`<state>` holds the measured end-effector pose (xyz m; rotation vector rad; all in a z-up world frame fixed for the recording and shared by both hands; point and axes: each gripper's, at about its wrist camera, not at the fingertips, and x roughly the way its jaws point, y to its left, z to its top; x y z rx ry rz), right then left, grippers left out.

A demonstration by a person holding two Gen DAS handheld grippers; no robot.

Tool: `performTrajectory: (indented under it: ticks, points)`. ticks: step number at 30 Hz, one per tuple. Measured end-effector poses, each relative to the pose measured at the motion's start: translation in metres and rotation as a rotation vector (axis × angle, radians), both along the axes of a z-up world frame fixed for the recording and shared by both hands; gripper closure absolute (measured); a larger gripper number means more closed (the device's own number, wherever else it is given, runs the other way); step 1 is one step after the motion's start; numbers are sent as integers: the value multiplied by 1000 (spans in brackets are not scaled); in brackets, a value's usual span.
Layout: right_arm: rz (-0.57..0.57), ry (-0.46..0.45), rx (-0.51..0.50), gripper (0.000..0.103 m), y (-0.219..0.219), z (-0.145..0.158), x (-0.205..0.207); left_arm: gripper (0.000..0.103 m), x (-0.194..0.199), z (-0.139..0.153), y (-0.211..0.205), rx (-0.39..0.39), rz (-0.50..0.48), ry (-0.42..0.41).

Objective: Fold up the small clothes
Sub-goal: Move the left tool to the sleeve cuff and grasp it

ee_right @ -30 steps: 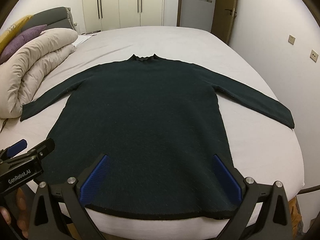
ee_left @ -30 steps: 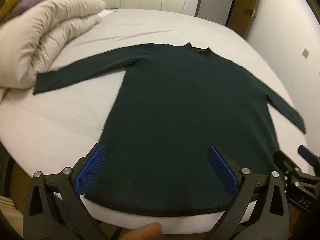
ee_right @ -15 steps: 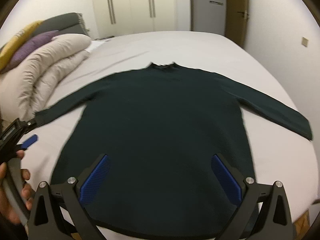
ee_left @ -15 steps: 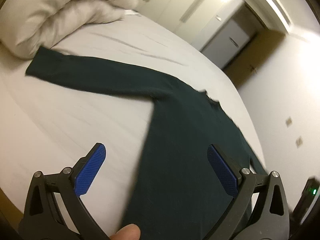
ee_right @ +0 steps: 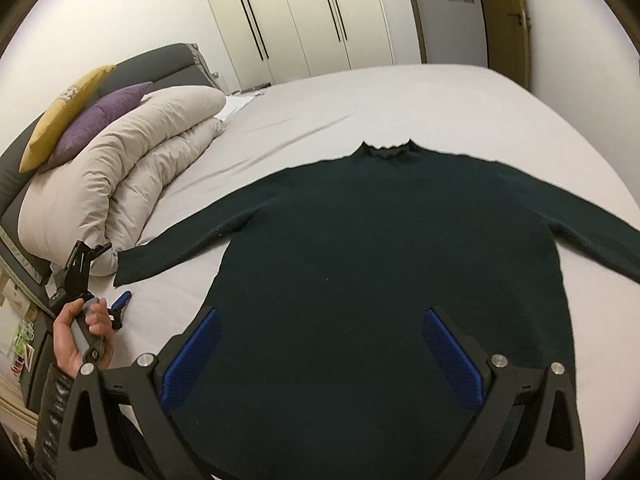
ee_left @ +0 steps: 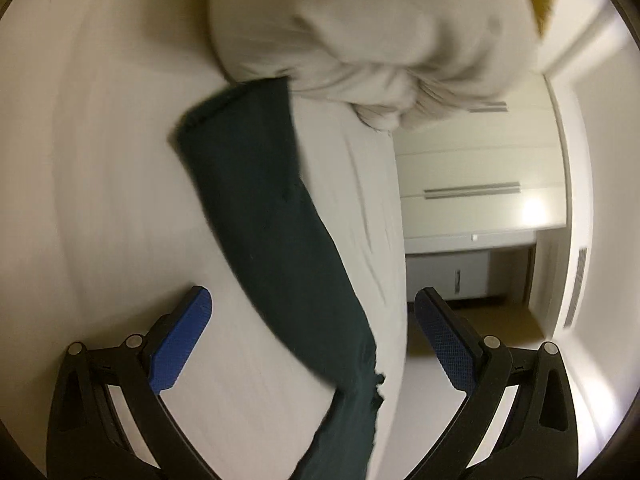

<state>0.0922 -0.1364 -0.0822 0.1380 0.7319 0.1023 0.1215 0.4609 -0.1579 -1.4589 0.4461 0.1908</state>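
A dark green sweater point(ee_right: 380, 264) lies flat, front down or up cannot be told, on the white sheet of a bed point(ee_right: 400, 96), collar point(ee_right: 386, 150) toward the wardrobe doors point(ee_right: 304, 12) and both sleeves spread sideways. The right gripper point(ee_right: 320, 346) hovers over the lower body of the sweater, its blue-padded jaws spread wide with nothing between them. In the right wrist view, a hand point(ee_right: 82, 336) at the left edge holds the left gripper point(ee_left: 312, 340), near the cuff of the left sleeve point(ee_right: 168, 254). The left wrist view, rolled sideways and blurred, shows that sleeve point(ee_left: 272, 240) running between the wide-open jaws without touching either pad; the cuff end lies just beside a rolled beige duvet point(ee_left: 372, 36). In the right wrist view, the same duvet point(ee_right: 132, 168) sits along the left side of the bed, with a purple cushion point(ee_right: 100, 118) and a yellow cushion point(ee_right: 64, 110) resting on it against a grey headboard point(ee_right: 160, 64).
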Motion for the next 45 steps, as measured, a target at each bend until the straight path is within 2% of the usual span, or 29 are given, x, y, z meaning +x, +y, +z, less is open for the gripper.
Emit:
performTrajectory:
  ticks: [6,9,12,16,20,21,23,26,28,30,33,34,37,38,39,41,43,45]
  points:
    - [14,21,10,1,8,-11,8,1,26,-8,2,10,-22,-9]
    - [23,18,2,1,10,-14,8,3,28,-14,12,-26,46,-42]
    - [17,10,9,1,6,-15,7,14,25,-20,7,-53,80,-60]
    - [1,4,25,2,1,-17,8,35,21,-32,14,-132,131,-96]
    - [-4,9,35,2,-1,-20,8,44,18,-45,21,-208,185,-117]
    - [-6,9,37,2,-1,-21,7,44,15,-48,21,-250,223,-130]
    - [-14,15,44,2,-2,-25,9,44,7,-47,13,-272,268,-115]
    - [-15,21,55,3,-2,-27,10,44,-3,-46,9,-248,294,-26]
    - [-15,17,56,3,-2,-28,9,44,-6,-46,1,-270,293,32]
    - [-18,15,54,3,-3,-28,9,43,2,-41,-2,-252,251,101]
    - [-25,12,57,3,-5,-27,8,35,19,-41,1,-246,239,147]
    - [-28,11,56,3,-5,-27,7,29,30,-40,4,-238,232,158]
    - [-38,15,69,3,-7,-28,7,18,44,-35,14,-213,239,158]
    - [-40,14,72,3,-7,-28,7,18,49,-30,16,-198,237,155]
    - [-40,14,71,5,-7,-29,6,21,55,-26,18,-172,228,149]
    - [-37,8,70,5,-8,-28,5,88,61,-24,19,-134,195,146]
    - [-41,-2,66,5,-11,-27,3,96,48,-37,25,-164,206,164]
    - [-47,-7,71,6,-15,-27,2,96,39,-49,24,-188,222,124]
